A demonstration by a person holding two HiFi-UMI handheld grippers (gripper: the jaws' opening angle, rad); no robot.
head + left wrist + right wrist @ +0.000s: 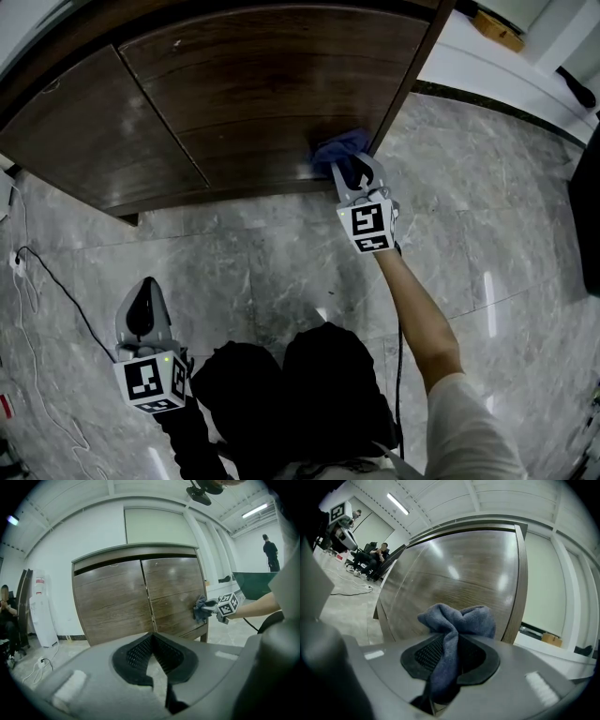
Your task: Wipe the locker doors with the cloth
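Cloth: blue, bunched, clamped in your right tongs, which are closed on it. It sits against the right locker door, at that door's right edge, in the lower half. Neither tool is on the left door. Your left tongs are closed with nothing between them, well back from the locker over the grey marble floor. Print in view: black-and-white squares on each marker cube. The red label on the white dispenser left of the locker is too small to read.
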